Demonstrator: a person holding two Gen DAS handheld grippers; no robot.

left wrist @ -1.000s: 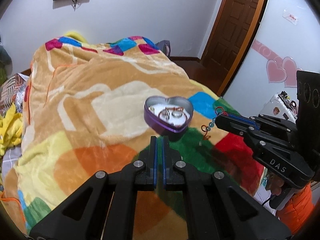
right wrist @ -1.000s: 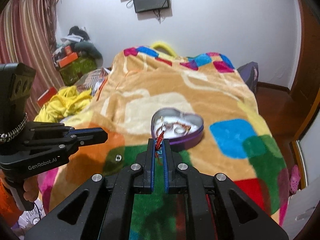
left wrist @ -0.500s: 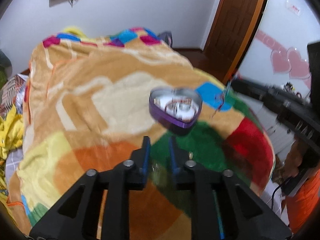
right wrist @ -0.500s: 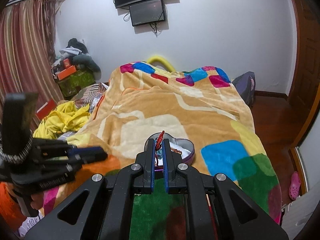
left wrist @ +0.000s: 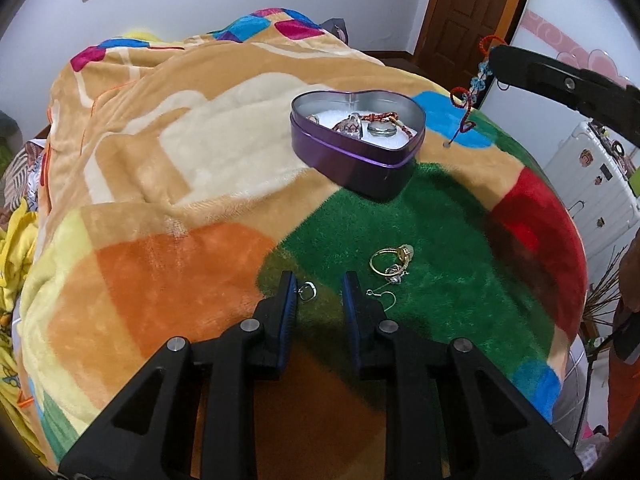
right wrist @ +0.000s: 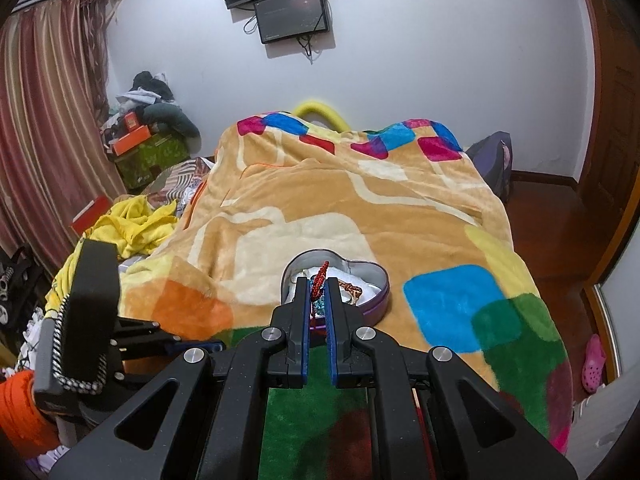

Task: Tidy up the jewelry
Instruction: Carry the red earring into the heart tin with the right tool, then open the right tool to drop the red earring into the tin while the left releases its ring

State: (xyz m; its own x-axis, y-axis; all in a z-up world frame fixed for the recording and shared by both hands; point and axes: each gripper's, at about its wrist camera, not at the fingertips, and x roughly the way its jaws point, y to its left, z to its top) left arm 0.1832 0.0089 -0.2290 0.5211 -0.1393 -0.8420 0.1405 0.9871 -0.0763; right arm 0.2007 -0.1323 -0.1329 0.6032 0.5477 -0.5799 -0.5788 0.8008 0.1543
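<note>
- A multicoloured fleece blanket (left wrist: 200,184) covers the bed and bears everything below.
- The left gripper (left wrist: 319,292) points down at the green patch with its jaws slightly parted and nothing pinched between them.
- A small silver ring (left wrist: 308,290) lies on the blanket just inside the left finger (left wrist: 289,296), close to its blue pad; whether they touch cannot be told.
- A thin hook earring (left wrist: 382,295) lies just outside the other finger.
- Next to the right, a gold ring (left wrist: 390,260) and a small sparkling charm (left wrist: 394,272) sit touching each other on the green.
- Farther back stands the purple heart-shaped tin (left wrist: 356,148), open, holding a red braided cord, a clear charm and a metal ring on white padding.
- The right gripper (right wrist: 319,286) is clamped on a red and blue beaded bracelet (left wrist: 470,92), which dangles above the blanket just right of the tin.
</note>
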